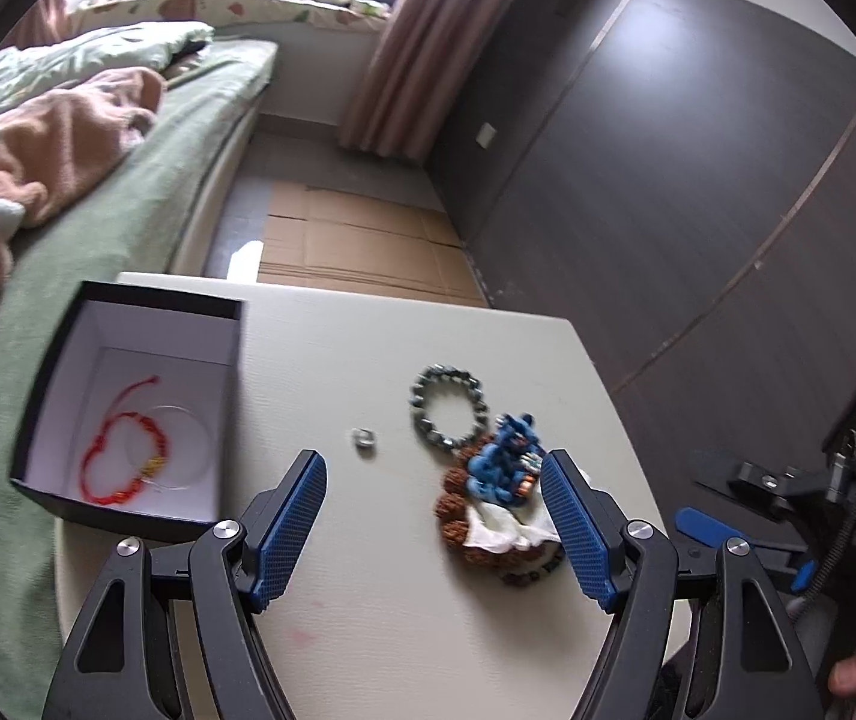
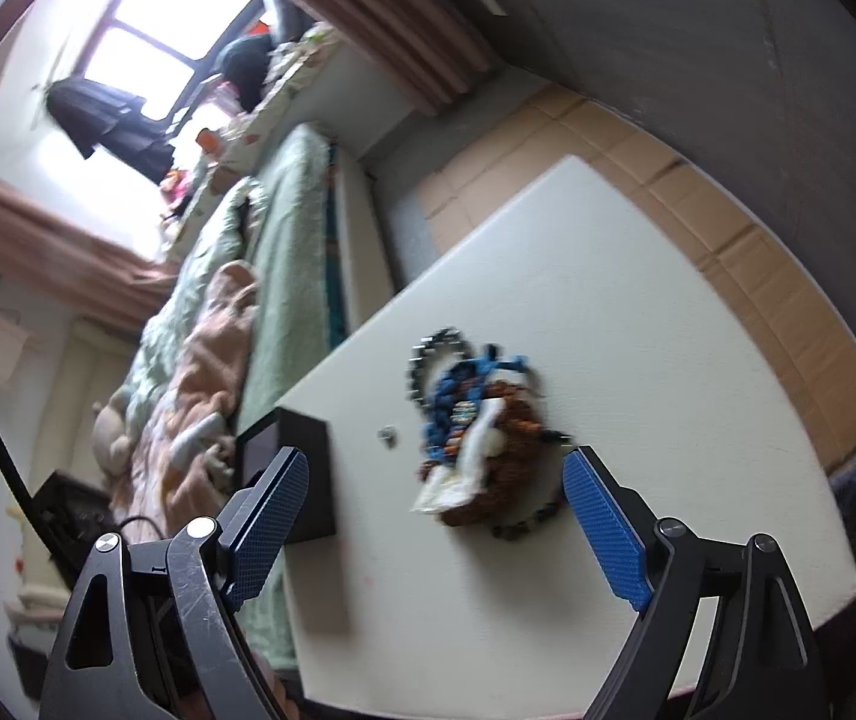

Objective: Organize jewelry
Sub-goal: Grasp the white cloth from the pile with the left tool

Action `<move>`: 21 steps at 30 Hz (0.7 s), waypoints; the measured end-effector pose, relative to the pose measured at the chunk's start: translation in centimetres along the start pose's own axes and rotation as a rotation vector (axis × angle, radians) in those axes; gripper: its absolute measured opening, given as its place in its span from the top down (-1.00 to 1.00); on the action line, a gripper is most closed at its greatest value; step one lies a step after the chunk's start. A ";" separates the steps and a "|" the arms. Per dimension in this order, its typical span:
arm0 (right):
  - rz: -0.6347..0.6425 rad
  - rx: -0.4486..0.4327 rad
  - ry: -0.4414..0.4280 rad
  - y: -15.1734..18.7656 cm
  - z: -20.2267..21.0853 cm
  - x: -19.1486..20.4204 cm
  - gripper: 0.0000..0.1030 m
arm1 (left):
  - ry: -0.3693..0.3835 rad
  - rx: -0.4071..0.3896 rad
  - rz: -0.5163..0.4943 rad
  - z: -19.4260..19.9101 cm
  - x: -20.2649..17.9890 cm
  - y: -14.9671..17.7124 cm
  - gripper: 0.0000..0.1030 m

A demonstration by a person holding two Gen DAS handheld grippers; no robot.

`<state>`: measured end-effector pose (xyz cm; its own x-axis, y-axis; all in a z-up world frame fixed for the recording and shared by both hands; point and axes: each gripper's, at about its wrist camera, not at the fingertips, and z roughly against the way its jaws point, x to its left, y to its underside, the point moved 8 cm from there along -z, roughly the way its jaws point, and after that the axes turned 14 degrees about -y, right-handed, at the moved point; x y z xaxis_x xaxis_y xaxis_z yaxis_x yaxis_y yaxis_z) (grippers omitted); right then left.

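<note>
A: Which step is this?

B: Between picks, I'd judge. The black box (image 1: 128, 402) at the table's (image 1: 368, 630) bed-side edge already holds a red cord bracelet (image 1: 122, 450) and a clear bangle (image 1: 179, 447). Both the left gripper (image 1: 434, 534) and the right gripper (image 2: 434, 534) stand wide and hold nothing.

A: What's left?

B: Outside the box: a small ring (image 1: 364, 439) nearest it, then a dark bead bracelet (image 1: 449, 408), then a tangled pile (image 1: 503, 498). Next probably calls for lowering over 1 piece and closing.

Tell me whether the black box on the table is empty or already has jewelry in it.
Not empty. The open black box holds a red cord bracelet and a thin clear hoop on its white floor.
</note>
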<state>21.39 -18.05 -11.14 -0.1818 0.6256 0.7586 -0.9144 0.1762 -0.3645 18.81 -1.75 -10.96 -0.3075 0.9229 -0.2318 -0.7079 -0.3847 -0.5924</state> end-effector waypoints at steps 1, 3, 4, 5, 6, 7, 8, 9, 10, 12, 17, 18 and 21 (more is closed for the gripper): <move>-0.009 0.001 0.009 -0.2 0.1 -0.5 -0.70 | 0.008 0.005 -0.012 -0.2 -0.5 0.1 -0.45; -0.046 0.008 0.020 -0.2 0.1 -1.6 -0.70 | 0.021 0.019 -0.043 -0.6 -1.5 0.6 -0.45; -0.060 0.010 0.018 -0.3 0.1 -1.9 -0.70 | 0.024 0.024 -0.055 -0.8 -1.9 0.8 -0.45; -0.077 0.012 0.015 -0.3 0.1 -2.4 -0.70 | 0.030 0.029 -0.066 -1.1 -2.4 1.0 -0.45; -0.095 0.012 0.009 -0.3 0.2 -2.7 -0.70 | 0.036 0.034 -0.078 -1.3 -2.9 1.3 -0.45; -0.108 0.013 0.002 -0.3 0.3 -2.9 -0.70 | 0.040 0.040 -0.089 -1.5 -3.3 1.5 -0.45; -0.137 0.016 -0.016 -0.3 0.3 -3.3 -0.70 | 0.042 0.046 -0.097 -1.7 -3.6 1.7 -0.45; -0.159 0.017 -0.026 -0.2 0.4 -3.5 -0.70 | 0.043 0.051 -0.104 -2.0 -3.9 1.9 -0.45; -0.181 0.019 -0.035 -0.1 0.4 -3.9 -0.70 | 0.043 0.057 -0.109 -2.3 -4.2 2.2 -0.45; -0.212 0.017 -0.031 0.0 0.5 -4.6 -0.70 | 0.047 0.067 -0.119 -2.7 -4.7 2.5 -0.45; -0.241 0.000 -0.004 -0.3 1.0 -5.5 -0.70 | 0.042 0.071 -0.161 -3.6 -5.9 3.3 -0.45; -0.244 -0.002 -0.004 -0.3 1.1 -5.5 -0.70 | 0.036 0.073 -0.173 -3.9 -6.2 3.4 -0.45; -0.239 0.001 0.006 -0.1 1.1 -5.5 -0.70 | 0.034 0.080 -0.197 -4.6 -7.0 4.0 -0.45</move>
<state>22.11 -22.37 -14.68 0.0416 0.5706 0.8202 -0.9314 0.3192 -0.1748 21.08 -9.66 -15.29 -0.1369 0.9800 -0.1444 -0.8008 -0.1953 -0.5662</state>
